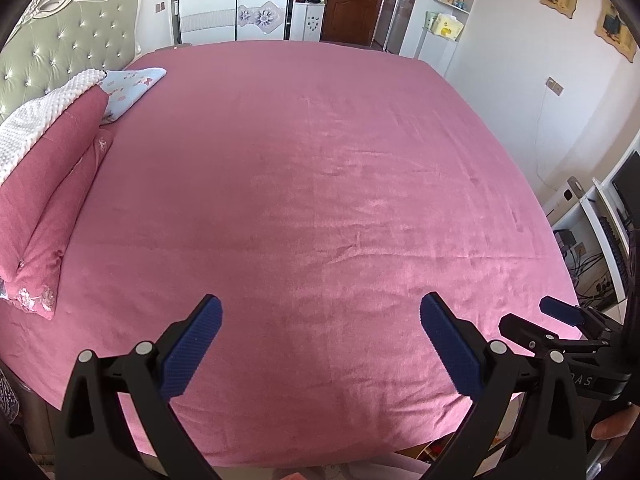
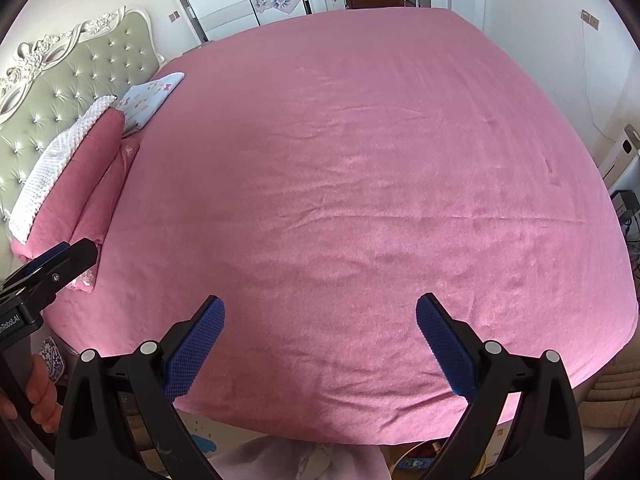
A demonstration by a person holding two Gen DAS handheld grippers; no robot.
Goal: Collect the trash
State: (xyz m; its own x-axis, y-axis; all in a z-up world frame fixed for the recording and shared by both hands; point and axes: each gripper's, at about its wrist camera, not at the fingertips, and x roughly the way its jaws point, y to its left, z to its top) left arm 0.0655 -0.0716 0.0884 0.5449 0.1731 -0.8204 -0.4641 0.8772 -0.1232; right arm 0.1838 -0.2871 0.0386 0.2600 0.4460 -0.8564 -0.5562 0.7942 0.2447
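A wide pink bed sheet [image 1: 320,168] fills both views, also seen as the pink sheet [image 2: 352,184] from the right wrist. No loose piece of trash shows on it in either view. My left gripper [image 1: 320,304] hovers over the near edge of the bed, open, with nothing between its blue pads. My right gripper [image 2: 320,302] is likewise open and empty over the near edge. Each gripper shows in the other's view: the right gripper [image 1: 536,318] at the right side, the left gripper [image 2: 78,250] at the left, held by a hand [image 2: 40,396].
Pink pillows [image 1: 48,184] with a white dotted blanket [image 1: 36,124] and a light blue pillow [image 1: 132,88] lie by the tufted headboard [image 1: 68,48]. A wardrobe [image 1: 236,0] and brown door [image 1: 352,0] stand beyond the bed. A desk with cables [image 1: 592,264] is on the right.
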